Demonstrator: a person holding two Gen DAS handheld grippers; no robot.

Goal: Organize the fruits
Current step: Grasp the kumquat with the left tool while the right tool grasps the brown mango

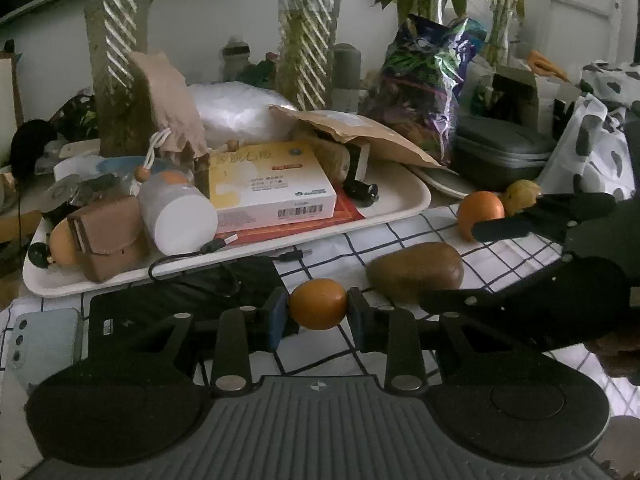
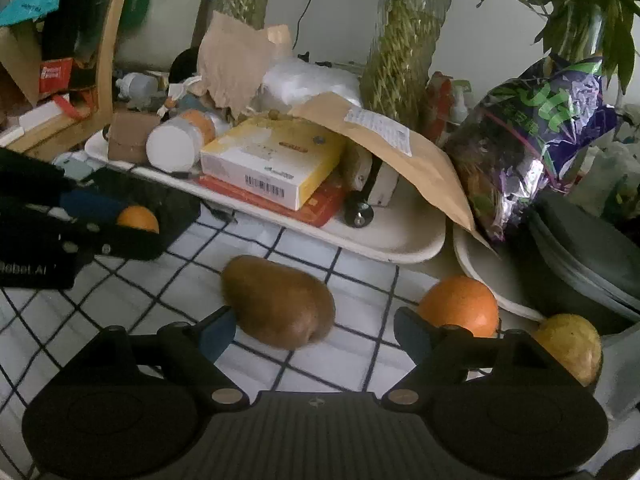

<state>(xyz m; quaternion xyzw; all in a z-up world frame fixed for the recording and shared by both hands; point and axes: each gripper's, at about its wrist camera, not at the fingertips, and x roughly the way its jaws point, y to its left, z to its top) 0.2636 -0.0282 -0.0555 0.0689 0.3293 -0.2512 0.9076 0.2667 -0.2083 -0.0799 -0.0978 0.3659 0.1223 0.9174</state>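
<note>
My left gripper [image 1: 318, 310] is shut on a small orange [image 1: 318, 309], held between its blue pads just above the checked cloth; this orange also shows in the right wrist view [image 2: 138, 219]. My right gripper [image 2: 314, 332] is open, its jaws on either side of a brown kiwi [image 2: 278, 306], which lies on the cloth and also shows in the left wrist view [image 1: 416, 271]. A second orange [image 2: 460, 306] and a yellow-green fruit [image 2: 570, 346] lie to its right; the left wrist view shows them too, orange [image 1: 480, 210] and yellow-green fruit [image 1: 520, 196].
A cream tray [image 1: 400, 206] behind holds a yellow-white box [image 1: 272, 188], a white bottle [image 1: 176, 214], a brown pouch and a paper envelope. A purple bag [image 2: 532, 136], a grey case [image 2: 580, 256] and a white plate [image 2: 480, 276] stand right. A phone [image 1: 40, 344] and black tablet lie left.
</note>
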